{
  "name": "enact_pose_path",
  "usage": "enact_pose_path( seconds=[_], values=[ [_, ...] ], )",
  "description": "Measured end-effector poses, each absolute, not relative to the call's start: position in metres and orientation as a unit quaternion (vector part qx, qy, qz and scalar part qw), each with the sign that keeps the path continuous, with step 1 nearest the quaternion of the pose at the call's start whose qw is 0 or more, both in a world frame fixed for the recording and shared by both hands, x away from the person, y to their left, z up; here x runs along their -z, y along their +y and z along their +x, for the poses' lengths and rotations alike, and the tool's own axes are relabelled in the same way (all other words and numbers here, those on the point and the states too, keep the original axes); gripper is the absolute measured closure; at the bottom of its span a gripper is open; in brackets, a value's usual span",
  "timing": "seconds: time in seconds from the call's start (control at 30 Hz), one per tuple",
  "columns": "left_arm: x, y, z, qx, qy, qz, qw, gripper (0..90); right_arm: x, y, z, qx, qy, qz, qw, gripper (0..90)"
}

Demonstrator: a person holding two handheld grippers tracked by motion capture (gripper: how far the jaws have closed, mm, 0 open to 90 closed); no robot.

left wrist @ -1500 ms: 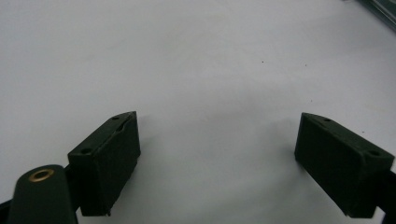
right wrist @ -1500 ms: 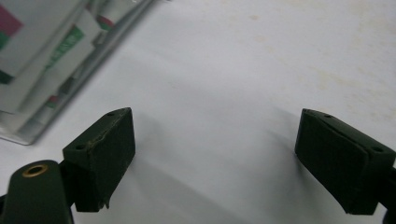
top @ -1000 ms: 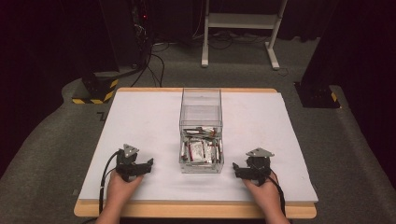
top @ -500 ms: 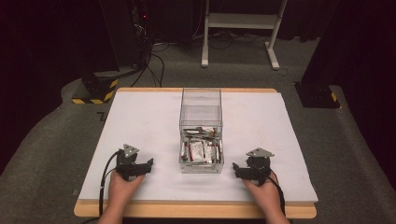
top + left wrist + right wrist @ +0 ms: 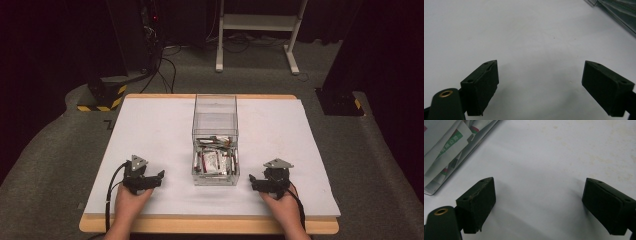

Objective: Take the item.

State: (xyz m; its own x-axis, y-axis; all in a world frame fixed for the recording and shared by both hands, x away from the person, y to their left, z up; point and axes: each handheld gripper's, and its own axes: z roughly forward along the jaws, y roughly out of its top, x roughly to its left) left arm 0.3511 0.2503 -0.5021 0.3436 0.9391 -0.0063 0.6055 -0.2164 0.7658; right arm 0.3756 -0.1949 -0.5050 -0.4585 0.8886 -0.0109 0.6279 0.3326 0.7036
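Observation:
A clear plastic box [image 5: 215, 120] stands in the middle of the white table [image 5: 150, 125], its near half holding several white sachets [image 5: 214, 161] with red and green print. My left gripper [image 5: 159, 176] rests on the table left of the box, held by a hand, jaws wide open over bare tabletop [image 5: 540, 82]. My right gripper [image 5: 252, 181] rests right of the box, also open with nothing between its fingers [image 5: 539, 202]. The box corner [image 5: 619, 12] shows at the upper right of the left gripper view. Printed sachets [image 5: 446, 147] show through the box wall at the upper left of the right gripper view.
The white sheet covers a wooden board whose front edge [image 5: 210, 225] runs near the person's hands. Beyond the table, on grey carpet, stand a white frame [image 5: 260, 25], a black stand with yellow-black stripes [image 5: 102, 95] and cables [image 5: 165, 65].

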Motion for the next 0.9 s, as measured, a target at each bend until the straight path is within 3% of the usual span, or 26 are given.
enact_pose_path(
  seconds=[0.9],
  values=[
    [0.481, 0.228, 0.337, -0.231, 0.461, 0.751, 0.411, 12.8, 0.505, -0.195, 0.376, -0.322, 0.791, 0.479, 0.203, 11.3]
  ],
)
